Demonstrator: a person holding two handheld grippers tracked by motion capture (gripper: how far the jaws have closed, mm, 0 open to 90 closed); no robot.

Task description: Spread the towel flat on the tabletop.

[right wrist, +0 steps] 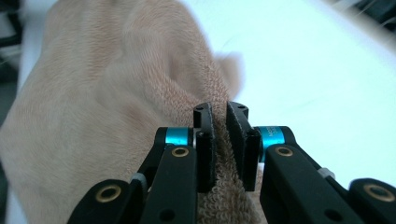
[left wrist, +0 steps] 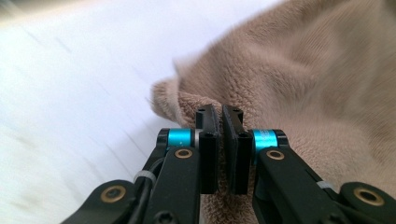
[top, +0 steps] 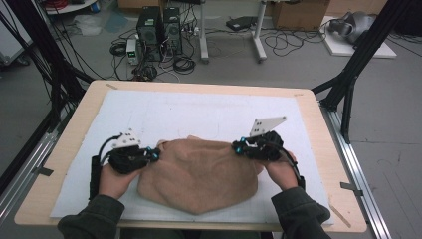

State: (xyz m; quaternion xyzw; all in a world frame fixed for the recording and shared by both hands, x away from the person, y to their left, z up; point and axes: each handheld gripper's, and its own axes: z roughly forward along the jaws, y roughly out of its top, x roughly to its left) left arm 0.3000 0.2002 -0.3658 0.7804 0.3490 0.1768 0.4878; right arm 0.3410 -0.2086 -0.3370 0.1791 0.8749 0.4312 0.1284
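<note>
Room: grey floor in the upper part of the high view, with two dark computer towers (top: 159, 32) at upper left, loose cables (top: 181, 62) around them, and a cardboard box (top: 298, 12) at upper right.
Table: a light wooden table (top: 323, 144) fills the middle of the high view, black frame legs on either side.
Sheet: a white sheet (top: 189, 109) covers most of the tabletop, with wood bare around its rim.
Towel look: a tan, fuzzy towel (top: 199, 174), bunched and rumpled with soft folds, no flat edges laid out.
Towel place: lower centre of the high view, on the white sheet, between the two hands.
Towel axis: its long side runs left to right across the frame; a blunt corner points toward the bottom edge.
Left gripper (top: 154, 155): at the towel's left edge; in the left gripper view its jaws are pressed together on a fold of the towel (left wrist: 289, 93).
Right gripper (top: 238, 147): at the towel's upper right edge; in the right gripper view its jaws pinch a ridge of the towel (right wrist: 116, 93).
Hands: green sleeves (top: 94, 219) come in from the bottom corners.
</note>
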